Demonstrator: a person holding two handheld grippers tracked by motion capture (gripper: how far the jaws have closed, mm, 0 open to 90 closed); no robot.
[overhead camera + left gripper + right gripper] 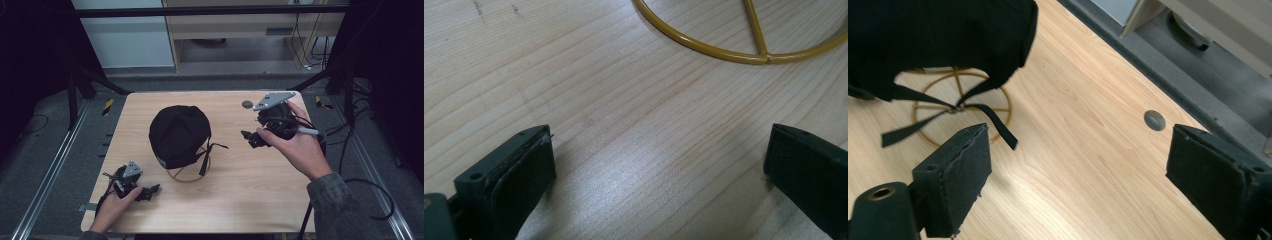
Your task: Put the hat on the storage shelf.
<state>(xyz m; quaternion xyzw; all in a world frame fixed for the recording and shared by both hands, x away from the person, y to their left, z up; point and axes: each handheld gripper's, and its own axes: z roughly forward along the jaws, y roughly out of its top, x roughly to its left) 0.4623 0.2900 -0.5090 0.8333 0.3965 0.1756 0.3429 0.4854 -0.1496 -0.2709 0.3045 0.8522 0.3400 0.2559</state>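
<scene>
Black fabric is covering the cap, which is sitting on a yellow wire stand in the middle of the pale wooden desk, between the two tongs. Its thin black straps are hanging loose over the stand's ring, on the side facing the right tongs.

The left tongs are lying low at the near left of the desk, held in the person's left hand. Their jaws are standing wide apart with nothing between them but bare wood. Ahead of them, in the left gripper view, the yellow wire stand is curving across the top, near but not touching.

The right tongs are hovering to the right of the cap, gripped by the right hand, and pointing toward the cap. Their jaws are gaping wide and holding nothing. In the right gripper view the cap is showing up and to the left of the jaws, apart from them. A small grey round disc is lying on the desk between the jaws' tips, farther off near the far edge.
</scene>
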